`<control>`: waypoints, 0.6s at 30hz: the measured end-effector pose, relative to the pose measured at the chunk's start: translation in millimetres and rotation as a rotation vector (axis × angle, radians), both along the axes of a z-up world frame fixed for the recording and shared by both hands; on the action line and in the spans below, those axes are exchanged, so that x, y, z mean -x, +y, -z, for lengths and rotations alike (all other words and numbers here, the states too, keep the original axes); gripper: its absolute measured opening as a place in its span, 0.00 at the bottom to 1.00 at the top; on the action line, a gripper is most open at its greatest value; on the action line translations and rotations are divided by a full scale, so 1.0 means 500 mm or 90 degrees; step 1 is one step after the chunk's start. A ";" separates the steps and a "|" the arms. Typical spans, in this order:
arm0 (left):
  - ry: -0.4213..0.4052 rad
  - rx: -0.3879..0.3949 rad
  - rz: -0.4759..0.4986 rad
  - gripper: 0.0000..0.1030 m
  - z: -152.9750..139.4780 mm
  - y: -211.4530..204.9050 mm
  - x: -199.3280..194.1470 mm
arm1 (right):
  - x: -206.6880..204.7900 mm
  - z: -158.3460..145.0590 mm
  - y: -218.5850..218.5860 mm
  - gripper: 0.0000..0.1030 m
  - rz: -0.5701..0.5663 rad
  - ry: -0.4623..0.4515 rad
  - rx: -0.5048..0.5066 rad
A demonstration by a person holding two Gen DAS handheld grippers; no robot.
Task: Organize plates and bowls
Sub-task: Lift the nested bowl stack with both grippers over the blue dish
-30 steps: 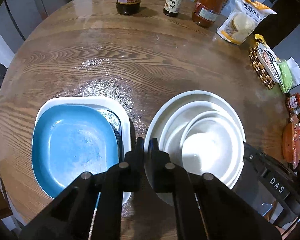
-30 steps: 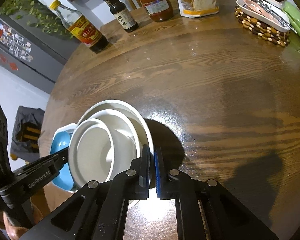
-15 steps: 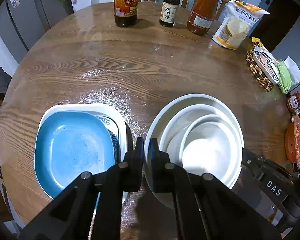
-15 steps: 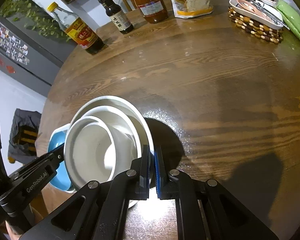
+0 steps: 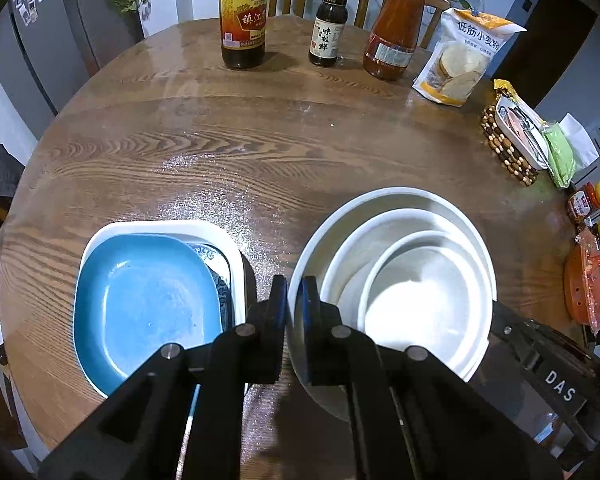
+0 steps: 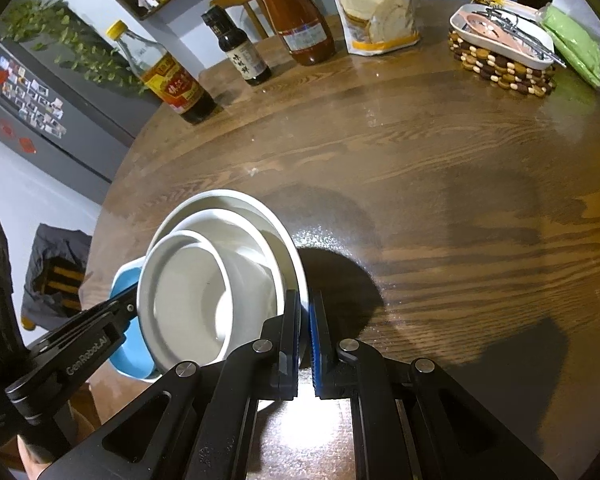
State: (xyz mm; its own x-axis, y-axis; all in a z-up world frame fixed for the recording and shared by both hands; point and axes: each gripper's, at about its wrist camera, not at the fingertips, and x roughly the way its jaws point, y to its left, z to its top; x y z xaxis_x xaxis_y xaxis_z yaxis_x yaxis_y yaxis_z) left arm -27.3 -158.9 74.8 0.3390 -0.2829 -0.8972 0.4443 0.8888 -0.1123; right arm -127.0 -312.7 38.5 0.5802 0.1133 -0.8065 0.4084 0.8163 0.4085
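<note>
Both grippers pinch opposite sides of the rim of the largest bowl [image 5: 384,196], the outermost of 3 nested white bowls: the left gripper [image 5: 294,300] has its jaws drawn narrow on the near-left edge, and the right gripper [image 6: 305,320] has its jaws drawn narrow on the right edge. The stack appears raised and tilted, judging by the dark shadow under it in the right wrist view. The main risk, as I judge it, is that the 2 inner bowls, the middle bowl [image 5: 380,224] and the small bowl [image 5: 412,300], sit loose and already crowd toward one side, so any further tilt could slide them out or clatter them against the rim; glazed ware held by thin pads may also slip if the 2 hands drift apart or move at different rates. Just beside the bowls lies the plate stack: a blue plate [image 5: 144,304] on a patterned plate [image 5: 220,276] inside a white square plate [image 5: 164,226], close enough for the rim to knock it. Farther across the table [image 5: 260,152] stand the vinegar bottle [image 5: 242,16], soy bottle [image 5: 327,24], sauce jar [image 5: 396,36], flour bag [image 5: 464,60] and a beaded trivet [image 6: 496,66], all well apart and not in the way
</note>
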 end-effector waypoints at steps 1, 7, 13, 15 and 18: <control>-0.001 0.002 0.000 0.03 -0.002 0.000 0.001 | 0.000 -0.002 0.001 0.09 0.000 -0.001 0.002; -0.012 0.010 -0.002 0.03 -0.016 0.004 0.006 | 0.004 -0.014 0.005 0.09 -0.001 -0.013 0.008; -0.028 0.017 -0.006 0.04 -0.034 0.013 0.012 | 0.003 -0.035 0.011 0.09 -0.007 -0.026 0.020; -0.033 0.019 -0.009 0.04 -0.040 0.018 0.013 | 0.003 -0.041 0.014 0.09 -0.009 -0.030 0.021; -0.040 0.022 -0.014 0.04 -0.049 0.026 0.015 | 0.000 -0.049 0.020 0.09 -0.015 -0.036 0.024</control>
State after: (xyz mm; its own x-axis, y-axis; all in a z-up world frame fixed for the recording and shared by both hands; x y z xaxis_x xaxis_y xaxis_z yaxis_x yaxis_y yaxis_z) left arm -34.6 -145.8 99.5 0.4012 -0.3057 -0.8635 0.4322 0.8943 -0.1158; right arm -127.1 -302.5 63.0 0.6219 0.0983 -0.7769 0.3657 0.8408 0.3991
